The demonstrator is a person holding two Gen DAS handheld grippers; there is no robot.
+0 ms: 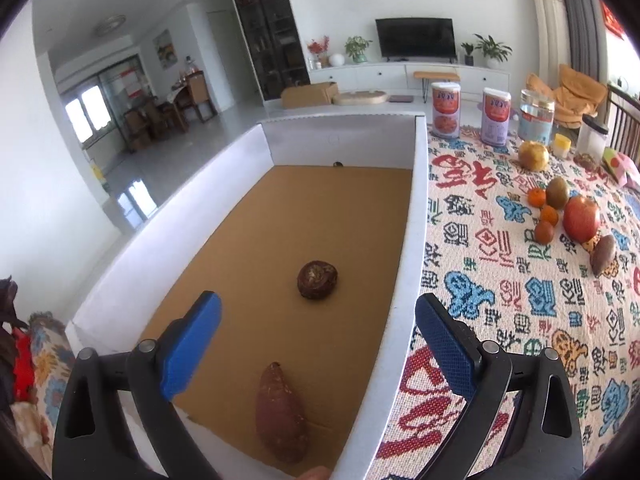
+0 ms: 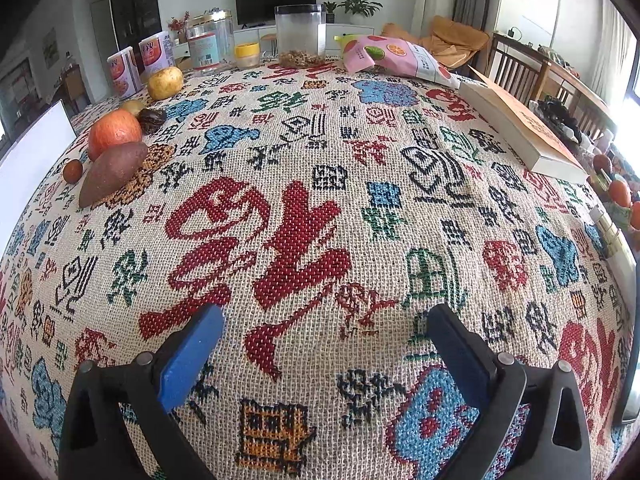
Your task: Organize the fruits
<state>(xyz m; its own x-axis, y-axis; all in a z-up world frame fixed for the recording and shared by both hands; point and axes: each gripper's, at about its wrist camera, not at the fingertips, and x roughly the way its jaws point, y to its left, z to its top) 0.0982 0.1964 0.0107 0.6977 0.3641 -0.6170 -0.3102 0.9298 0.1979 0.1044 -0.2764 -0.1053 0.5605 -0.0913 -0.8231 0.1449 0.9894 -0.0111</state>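
My left tool (image 1: 318, 338) hangs wide and empty over the white box (image 1: 404, 248) at the counter's left edge, a sweet potato (image 1: 280, 412) and dark round fruit (image 1: 317, 279) inside. My right tool (image 2: 326, 344), wide and empty, hovers over the patterned cloth (image 2: 320, 184); an apple (image 2: 114, 132) and another sweet potato (image 2: 112, 172) lie near the far left corner.

White walls and a pale glossy floor (image 1: 192, 148); a dark television (image 1: 416, 37) above a long white cabinet (image 1: 400, 74) with potted plants (image 1: 491, 49); a tall dark glass-fronted shelf (image 1: 267, 28); daylight through windows (image 1: 88, 114) at the left; grey curtains (image 1: 576, 4); wooden chairs (image 2: 516, 66).
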